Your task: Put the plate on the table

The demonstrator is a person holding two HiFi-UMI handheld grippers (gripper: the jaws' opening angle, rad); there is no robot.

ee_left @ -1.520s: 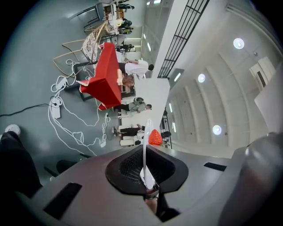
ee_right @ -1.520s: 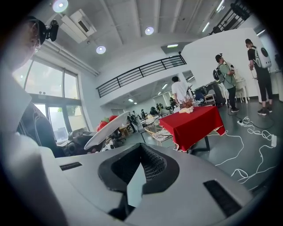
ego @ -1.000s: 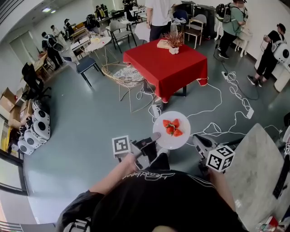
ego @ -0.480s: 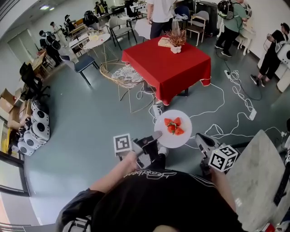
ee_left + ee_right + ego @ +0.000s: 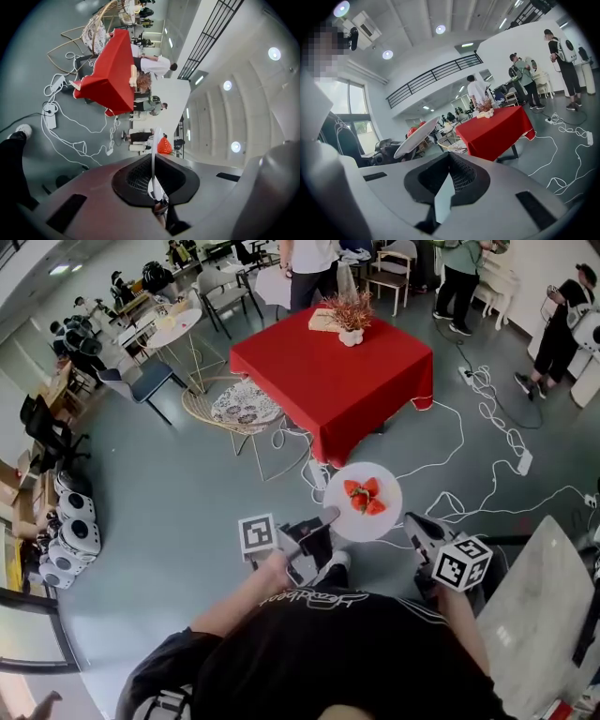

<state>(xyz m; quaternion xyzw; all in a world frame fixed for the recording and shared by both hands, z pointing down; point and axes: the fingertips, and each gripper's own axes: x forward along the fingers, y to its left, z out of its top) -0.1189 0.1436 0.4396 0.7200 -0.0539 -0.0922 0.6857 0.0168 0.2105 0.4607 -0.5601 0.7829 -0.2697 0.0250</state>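
A white plate [image 5: 349, 517] carrying a few red strawberries [image 5: 362, 497] hangs level over the grey floor, short of the red-clothed table [image 5: 333, 371]. My left gripper [image 5: 325, 517] is shut on the plate's near-left rim. In the left gripper view the plate [image 5: 153, 143] shows edge-on between the pads of that gripper [image 5: 153, 161], with a strawberry [image 5: 164, 146] beyond. My right gripper [image 5: 416, 532] hangs to the right of the plate, apart from it, shut and holding nothing. In the right gripper view, that gripper [image 5: 451, 176] has the plate [image 5: 416, 137] off to its left.
A vase of dried flowers [image 5: 350, 315] and a tan board stand at the table's far edge. A wire chair [image 5: 240, 407] sits left of the table. White cables and power strips [image 5: 487, 465] trail over the floor. A pale tabletop [image 5: 530, 615] lies at the lower right. People stand behind.
The red table has come nearer and larger in the head view. The plate stays held in my left gripper, and my right gripper keeps its place beside it.
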